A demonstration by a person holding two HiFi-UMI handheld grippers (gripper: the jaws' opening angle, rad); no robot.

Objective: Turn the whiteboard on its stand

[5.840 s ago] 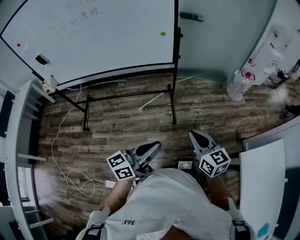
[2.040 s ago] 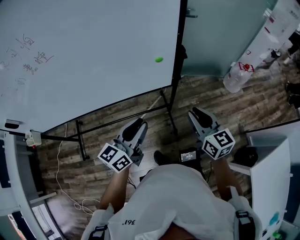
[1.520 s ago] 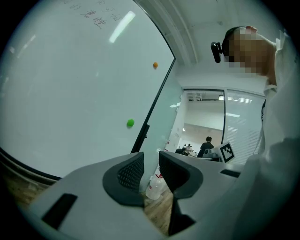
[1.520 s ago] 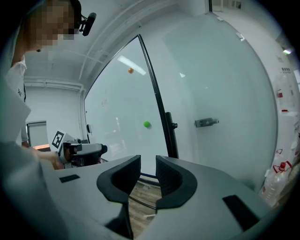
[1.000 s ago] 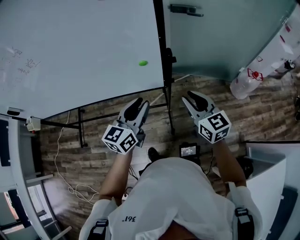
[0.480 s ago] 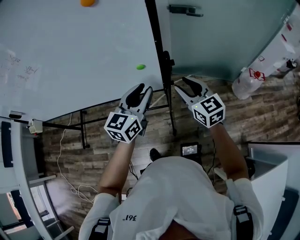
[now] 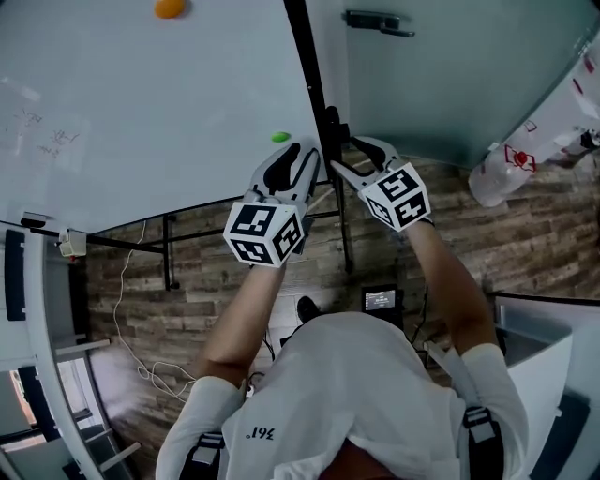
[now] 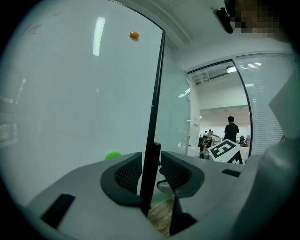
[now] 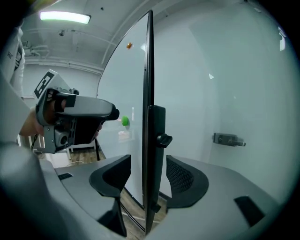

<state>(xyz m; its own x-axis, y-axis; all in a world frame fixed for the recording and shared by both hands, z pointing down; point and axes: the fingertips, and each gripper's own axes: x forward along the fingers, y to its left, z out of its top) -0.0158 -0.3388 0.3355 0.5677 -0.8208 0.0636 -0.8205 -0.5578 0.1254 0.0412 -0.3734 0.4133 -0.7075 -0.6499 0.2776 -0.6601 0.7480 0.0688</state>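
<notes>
Over the wood floor (image 7: 534, 234), the whiteboard (image 7: 141, 103) sits upright on its stand (image 7: 345, 234). The left gripper (image 7: 300, 155) and right gripper (image 7: 349, 155) straddle its black edge (image 7: 305, 75), fingers spread and just opening, pinching nothing.

glossy smooth whiteboard (image 7: 141, 94), matt black metal frame (image 7: 302, 56), grainy wood-plank floor (image 7: 225, 272), matt grey plastic left tongs (image 8: 151, 169), ribbed pads (image 8: 129, 172)

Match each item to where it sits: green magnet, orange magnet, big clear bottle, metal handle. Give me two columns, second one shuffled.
1. green magnet
2. orange magnet
3. big clear bottle
4. metal handle

A. on the glass wall, right of the board
B. on the wood floor, far right
C. high on the whiteboard
D. low on the whiteboard, near its black side edge

Pairs: 1-D, 2-C, 3-B, 4-A
</notes>
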